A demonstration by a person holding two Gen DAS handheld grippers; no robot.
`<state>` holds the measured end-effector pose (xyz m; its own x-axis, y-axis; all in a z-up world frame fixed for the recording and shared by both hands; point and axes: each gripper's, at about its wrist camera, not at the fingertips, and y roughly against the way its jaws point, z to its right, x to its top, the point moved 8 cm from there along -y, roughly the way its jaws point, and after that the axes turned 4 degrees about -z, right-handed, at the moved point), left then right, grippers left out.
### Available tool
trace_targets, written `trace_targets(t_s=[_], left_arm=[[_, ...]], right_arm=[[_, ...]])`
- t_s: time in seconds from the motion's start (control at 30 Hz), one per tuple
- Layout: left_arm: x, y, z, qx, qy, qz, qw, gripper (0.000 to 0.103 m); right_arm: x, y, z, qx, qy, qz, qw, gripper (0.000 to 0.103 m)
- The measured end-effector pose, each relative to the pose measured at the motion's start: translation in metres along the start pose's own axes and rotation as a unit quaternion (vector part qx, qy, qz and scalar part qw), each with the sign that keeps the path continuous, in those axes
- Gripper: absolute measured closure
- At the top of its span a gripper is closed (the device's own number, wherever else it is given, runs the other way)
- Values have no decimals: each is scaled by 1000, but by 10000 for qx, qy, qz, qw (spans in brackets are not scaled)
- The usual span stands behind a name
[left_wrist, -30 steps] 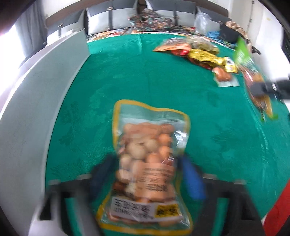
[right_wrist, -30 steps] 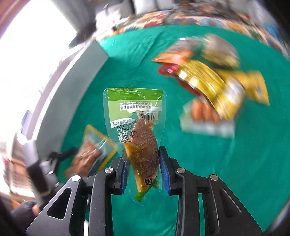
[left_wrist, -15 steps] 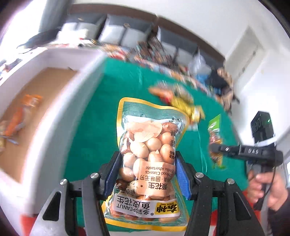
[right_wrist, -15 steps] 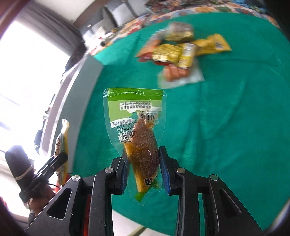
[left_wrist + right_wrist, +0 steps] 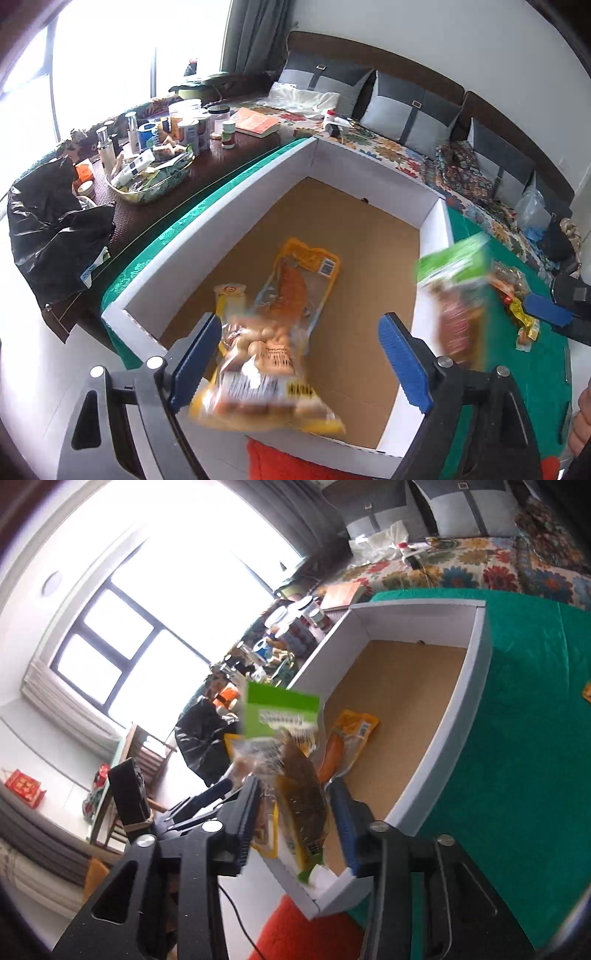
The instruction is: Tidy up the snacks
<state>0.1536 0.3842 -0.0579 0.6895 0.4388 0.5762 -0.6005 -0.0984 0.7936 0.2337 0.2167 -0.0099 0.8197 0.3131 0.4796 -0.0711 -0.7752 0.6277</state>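
At the far left of the left wrist view, a dark side surface (image 5: 240,147) carries jars, bottles and a glass dish, with a black plastic bag (image 5: 55,229) heaped at its near end. Next to it a white-walled cardboard box (image 5: 229,206) sits on the green surface (image 5: 546,362), and an orange snack pack (image 5: 299,280) lies flat on its brown floor. The left gripper (image 5: 299,358) hangs over the box's near edge with its jaws opening, set wide apart; the peanut bag (image 5: 258,376), blurred, is between them close to the left pad, and neither pad presses on it. Further right, the green-topped pouch (image 5: 458,291) appears blurred above the box's right wall. In the right wrist view the right gripper (image 5: 295,812) is over the box's near corner, its jaws also opening, the green-topped pouch between the blue pads with gaps at both sides. A few loose snack packs (image 5: 517,302) lie on the green surface at the far right.
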Motion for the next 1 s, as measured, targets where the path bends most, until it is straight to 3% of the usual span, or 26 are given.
trace_targets(t_s=[0.13, 0.23, 0.3, 0.4, 0.47, 0.6, 0.77, 1.0], left_arm=[[-9, -7, 11, -45, 0, 30, 10000, 17], [-12, -9, 38, -109, -227, 96, 9996, 17], [-17, -7, 63, -216, -484, 179, 9984, 17], [-24, -2, 105, -399, -791, 277, 9957, 17], [-32, 0, 136, -728, -864, 264, 9932, 15], [-66, -10, 209, -1357, -990, 30, 9858, 4], [-123, -60, 288, -1448, -1553, -638, 9751, 4], [-138, -140, 349, -594, -2152, -708, 9722, 4]], right_arm=[[-20, 12, 33, -149, -407, 123, 9990, 42], [-37, 52, 85, -763, -414, 334, 9957, 42], [-44, 66, 136, -1429, -358, 481, 9879, 41], [-95, 113, 222, -2789, -274, 604, 9580, 41], [-133, 151, 288, -3734, -396, 571, 9251, 41], [-191, 225, 377, -4635, -912, 777, 8780, 41], [-227, 281, 433, -5043, -1409, 995, 8461, 41], [-216, 305, 473, -5257, -1870, 1203, 8211, 36]])
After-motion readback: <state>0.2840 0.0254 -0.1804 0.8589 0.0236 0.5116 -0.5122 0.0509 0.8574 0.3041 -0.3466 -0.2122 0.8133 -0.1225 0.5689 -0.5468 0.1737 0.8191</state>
